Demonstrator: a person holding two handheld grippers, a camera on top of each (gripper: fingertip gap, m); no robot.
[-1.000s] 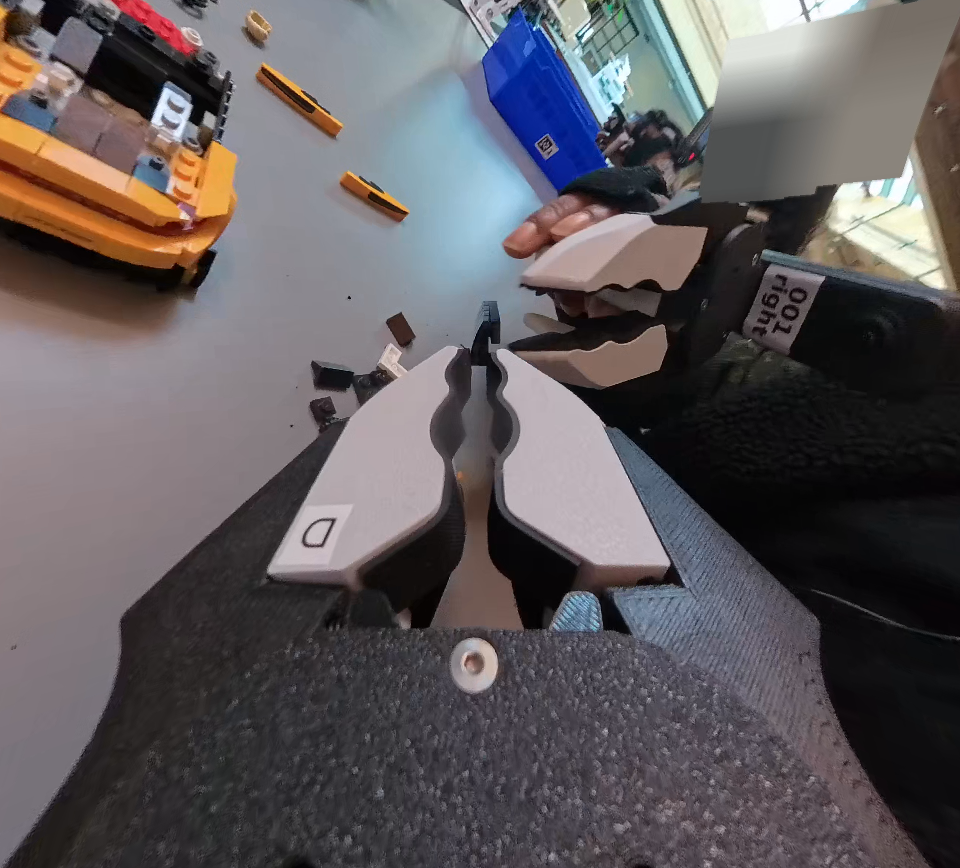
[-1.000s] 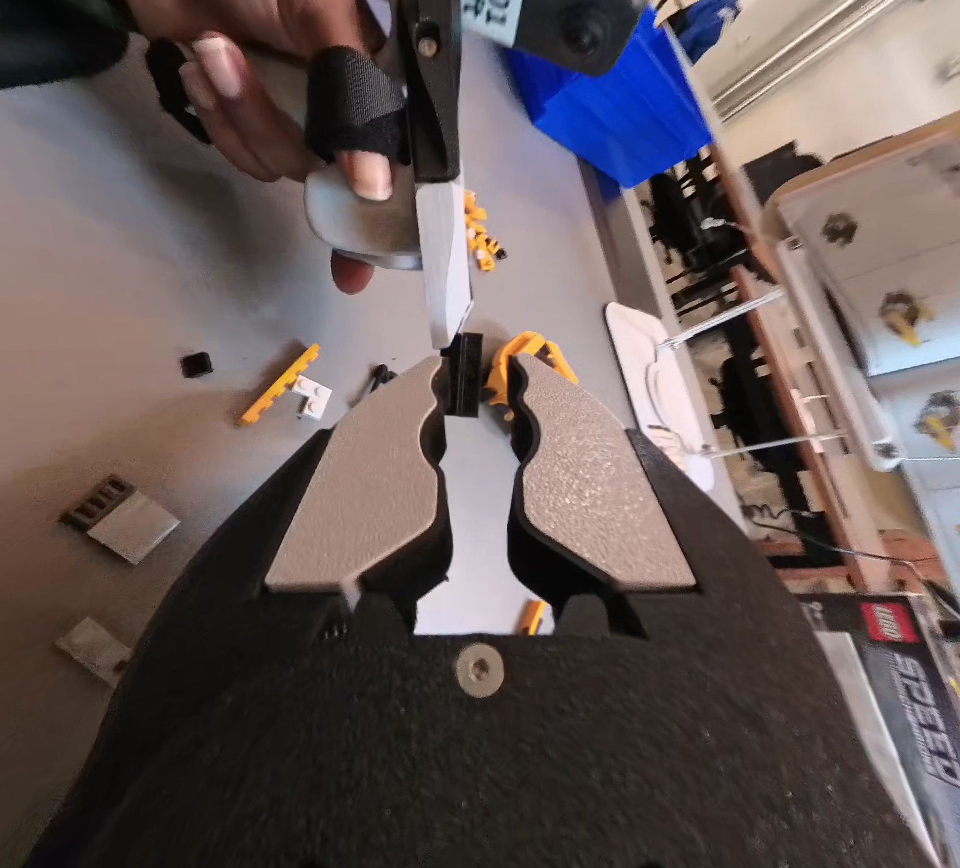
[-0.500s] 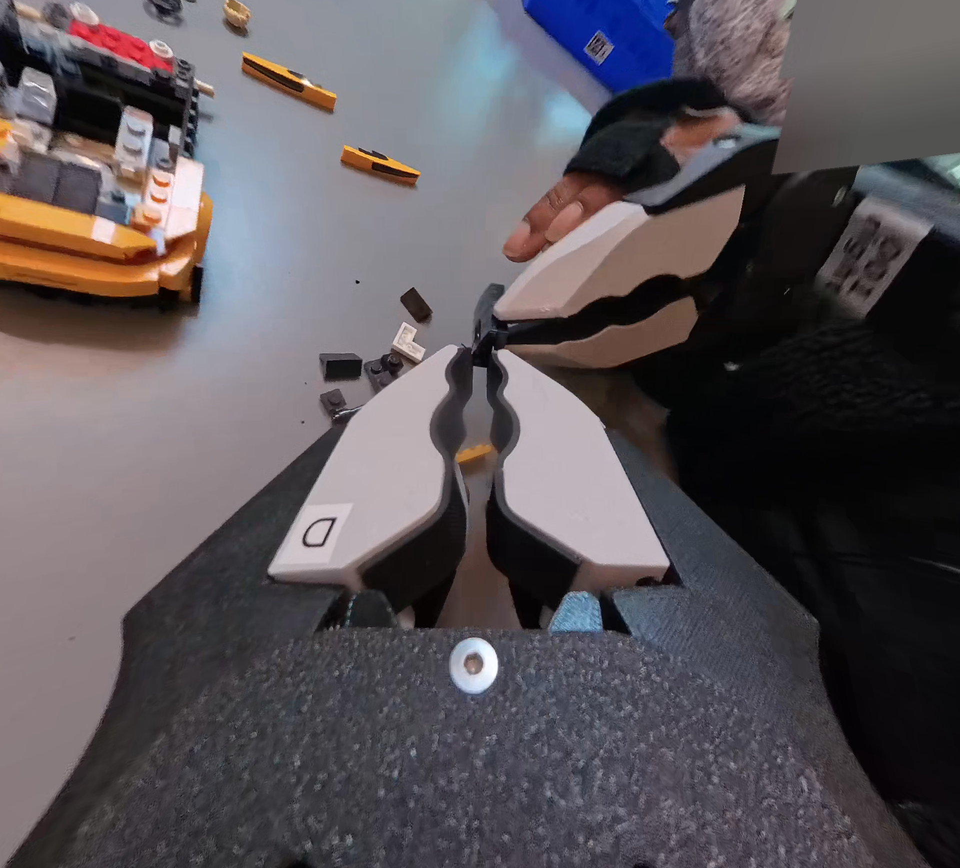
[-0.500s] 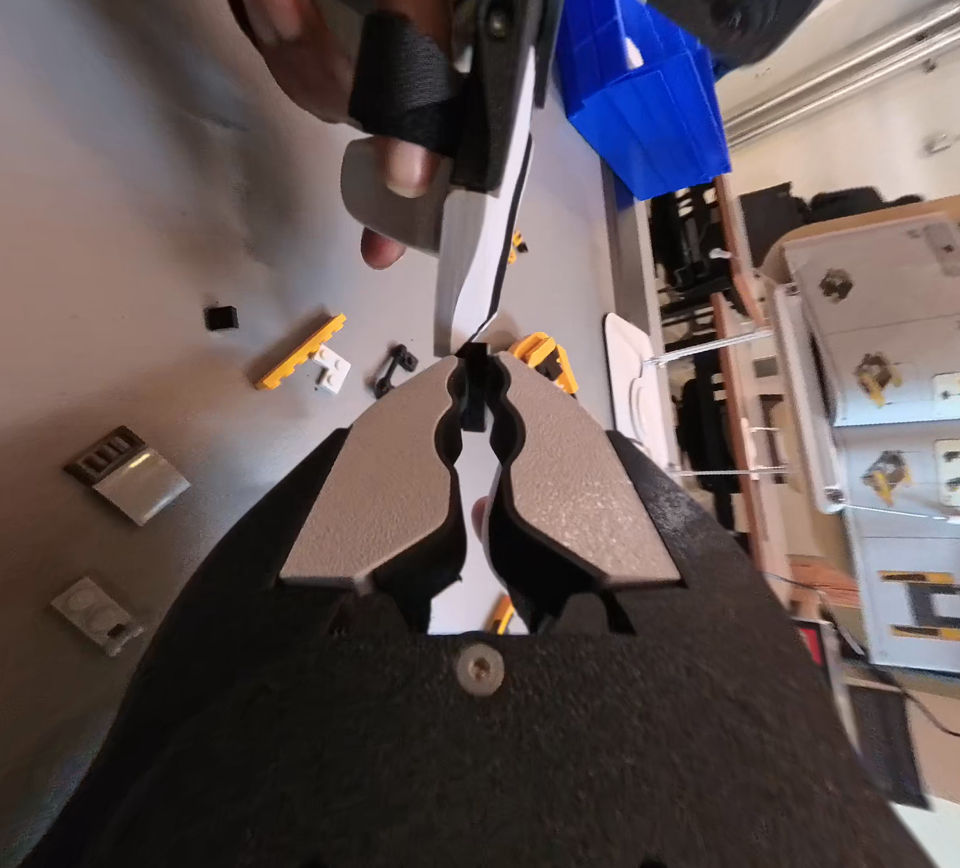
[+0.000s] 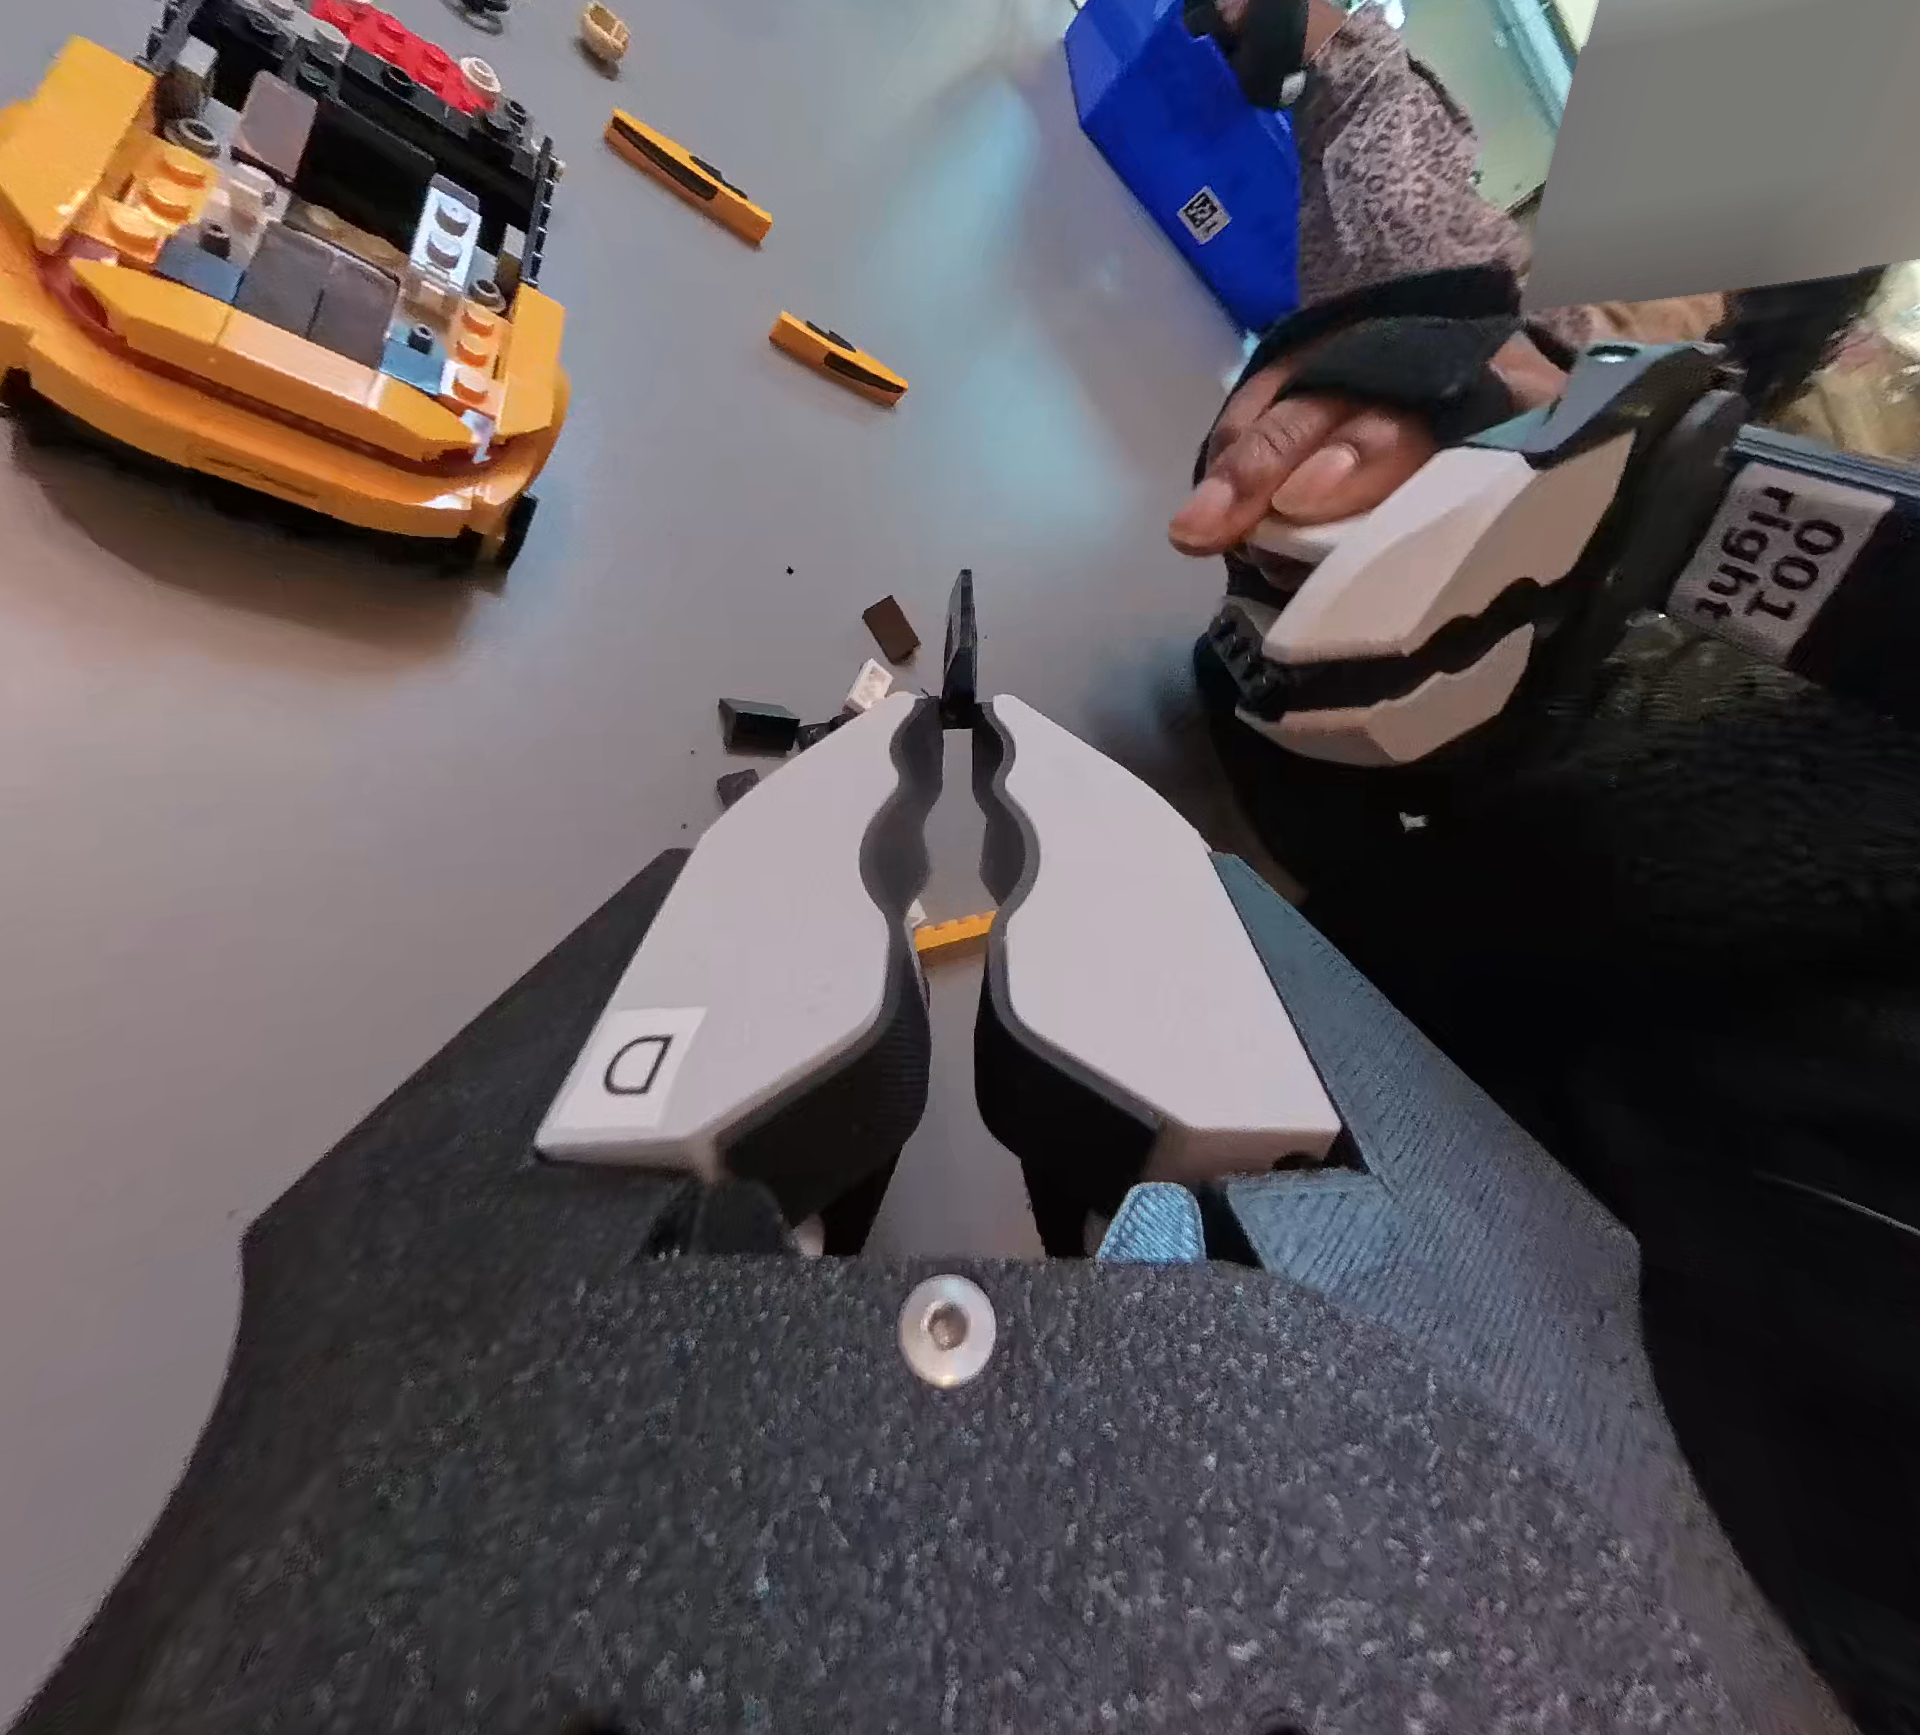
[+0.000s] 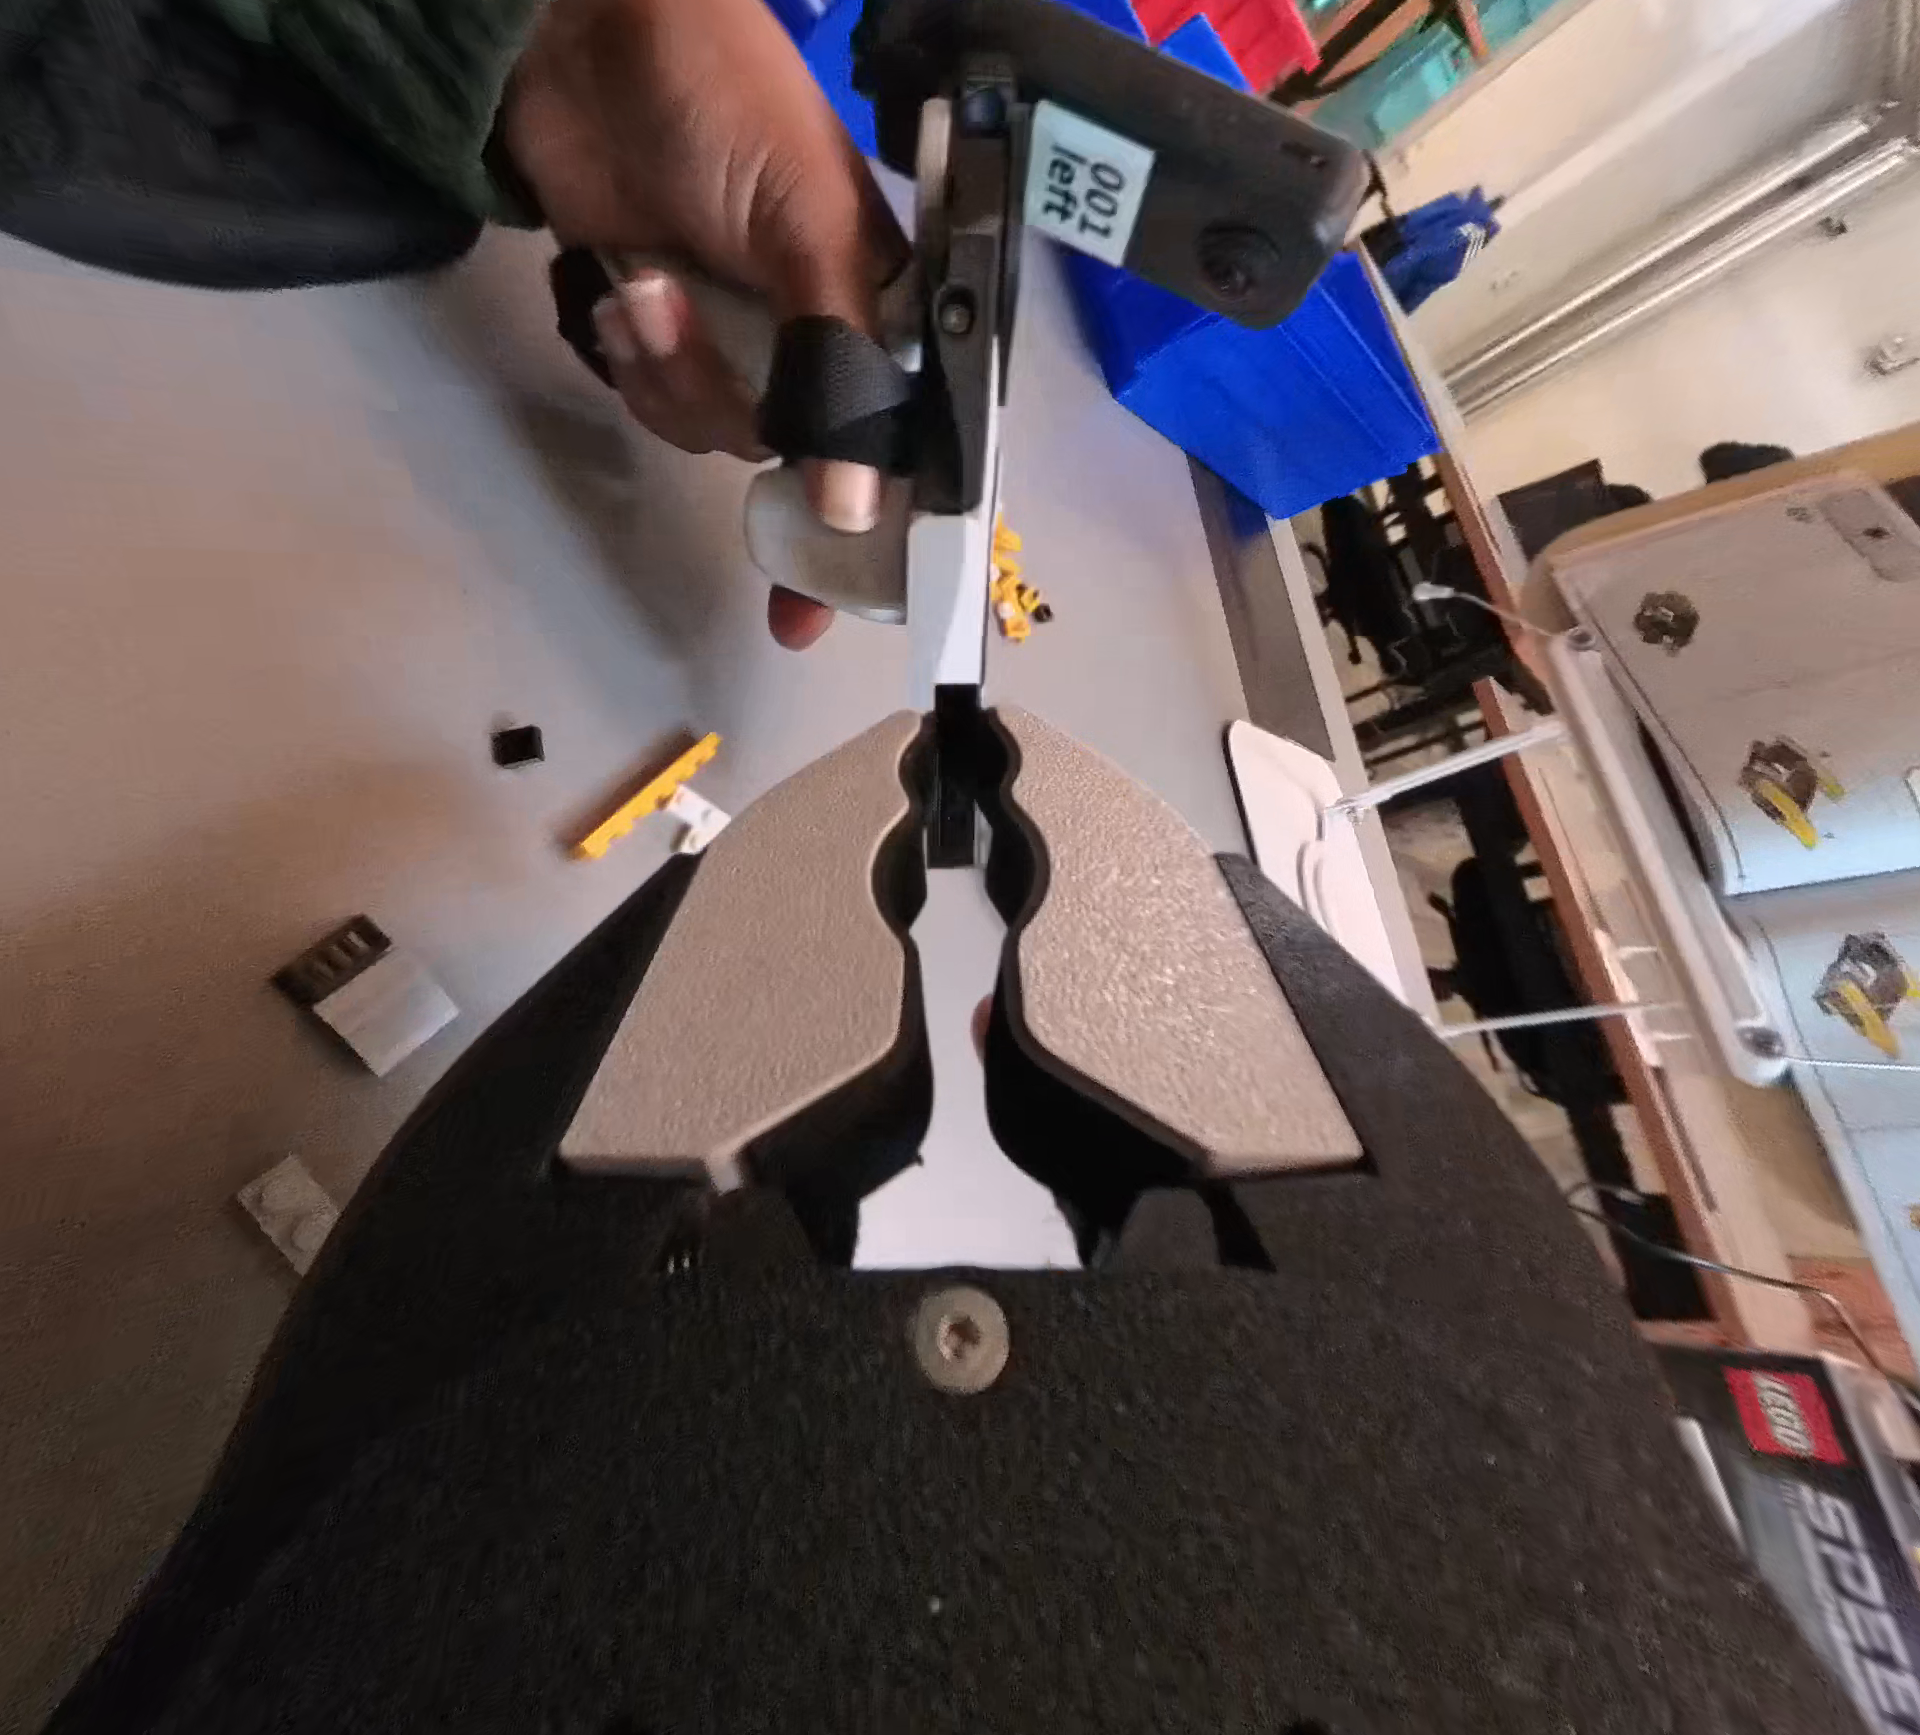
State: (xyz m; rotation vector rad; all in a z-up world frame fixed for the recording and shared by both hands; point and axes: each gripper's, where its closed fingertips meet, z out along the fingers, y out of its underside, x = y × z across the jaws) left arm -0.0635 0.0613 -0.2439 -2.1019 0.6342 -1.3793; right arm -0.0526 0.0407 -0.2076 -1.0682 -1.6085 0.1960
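— Since half a second ago, what is different?

— Apart now are the two grippers: the right gripper (image 5: 1262, 662) has drawn back to the side, and each one keeps its own piece. Before, their tips met at one dark piece.

— What has the left gripper (image 5: 961, 698)?

— Its grey fingers are nearly closed and they pinch at the tips a thin black plastic plate (image 5: 961, 636), which stands upright on its edge above the grey table (image 5: 312, 854).

— And the right one?

— In its own view the right gripper (image 6: 956, 729) is almost closed on a narrow black brick piece (image 6: 951, 802), pressed between both pads. The left gripper's white finger (image 6: 958, 605) is just beyond it.

— What lies around?

— Small dark and white loose bricks (image 5: 821, 709) are near the left tips, an orange toy brick car (image 5: 260, 314) is farther left, and a blue plastic bin (image 5: 1174, 127) is behind.
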